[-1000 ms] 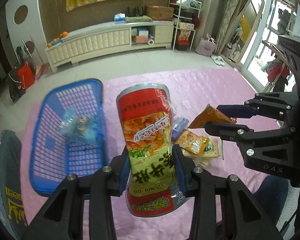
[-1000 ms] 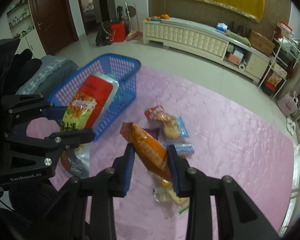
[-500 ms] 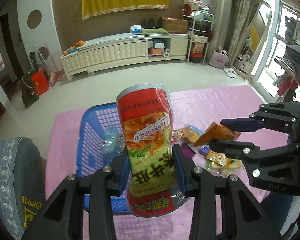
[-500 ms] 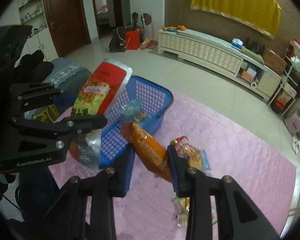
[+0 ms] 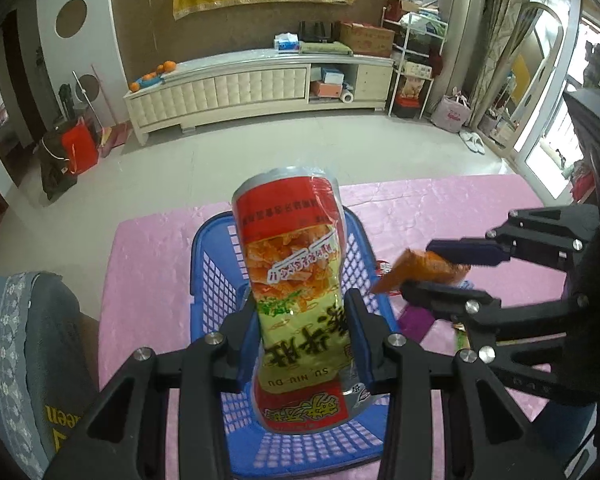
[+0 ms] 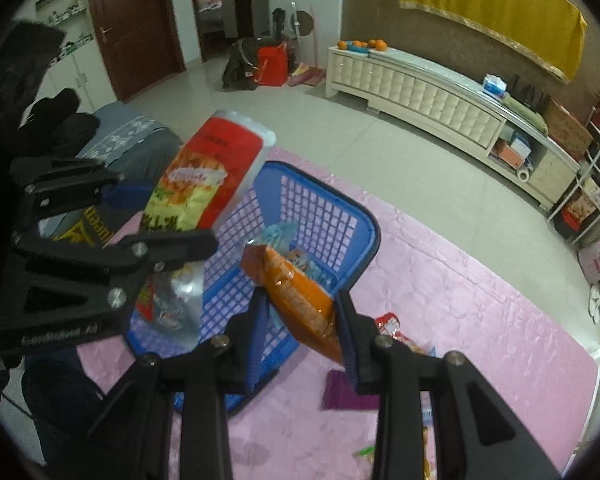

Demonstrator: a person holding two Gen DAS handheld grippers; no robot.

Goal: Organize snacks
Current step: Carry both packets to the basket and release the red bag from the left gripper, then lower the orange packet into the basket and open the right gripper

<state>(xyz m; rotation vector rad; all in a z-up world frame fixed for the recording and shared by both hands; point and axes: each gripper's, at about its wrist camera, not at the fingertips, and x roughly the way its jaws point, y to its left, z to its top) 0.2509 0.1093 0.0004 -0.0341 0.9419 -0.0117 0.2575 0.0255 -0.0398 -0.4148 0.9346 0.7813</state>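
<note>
My left gripper (image 5: 302, 340) is shut on a tall red and yellow snack bag (image 5: 296, 280) and holds it upright over the blue plastic basket (image 5: 212, 264). The bag also shows in the right wrist view (image 6: 204, 184). My right gripper (image 6: 300, 328) is shut on an orange snack packet (image 6: 300, 296), held above the basket's (image 6: 352, 220) near right edge. That packet shows in the left wrist view (image 5: 416, 270). A clear blue-tinted packet (image 6: 280, 236) lies inside the basket.
The basket stands on a pink cloth (image 6: 460, 280). Loose snacks lie on the cloth right of the basket: a purple packet (image 6: 340, 394) and a red-edged packet (image 6: 388, 322). A grey cushion (image 5: 28, 360) lies left of the cloth.
Both grippers have moved left with their snacks. The tall bag now hangs over the basket and the orange packet is at the basket's edge.
</note>
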